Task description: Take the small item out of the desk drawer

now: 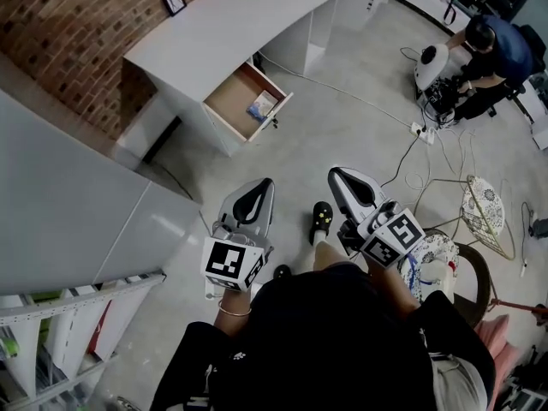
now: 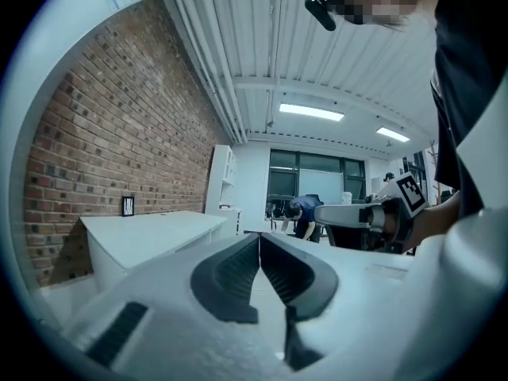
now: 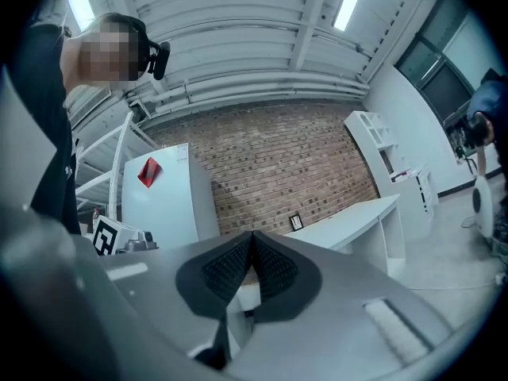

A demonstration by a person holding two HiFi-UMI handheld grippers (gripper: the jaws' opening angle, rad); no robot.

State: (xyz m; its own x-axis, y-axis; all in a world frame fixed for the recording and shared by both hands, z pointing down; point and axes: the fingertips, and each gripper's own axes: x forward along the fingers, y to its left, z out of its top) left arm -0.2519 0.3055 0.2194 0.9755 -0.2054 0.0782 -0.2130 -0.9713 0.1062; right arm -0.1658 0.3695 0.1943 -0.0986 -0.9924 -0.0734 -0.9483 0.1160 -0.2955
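Observation:
A white desk (image 1: 231, 20) stands against the brick wall, its wooden drawer (image 1: 233, 99) pulled open. A small blue and white item (image 1: 260, 106) lies inside the drawer near its right side. My left gripper (image 1: 266, 183) is shut and empty, held level well short of the desk. My right gripper (image 1: 332, 175) is also shut and empty, beside the left one. In the left gripper view the left gripper (image 2: 259, 237) has its jaws pressed together, and the desk (image 2: 151, 230) lies at the left. In the right gripper view the right gripper (image 3: 253, 236) is closed, with the desk (image 3: 361, 217) ahead.
A grey cabinet (image 1: 77, 204) stands at my left, with shelving (image 1: 60, 332) below it. Cables (image 1: 428, 135) run over the floor at the right, near a round patterned stool (image 1: 484, 208). A person (image 1: 497, 54) crouches at the far right by equipment.

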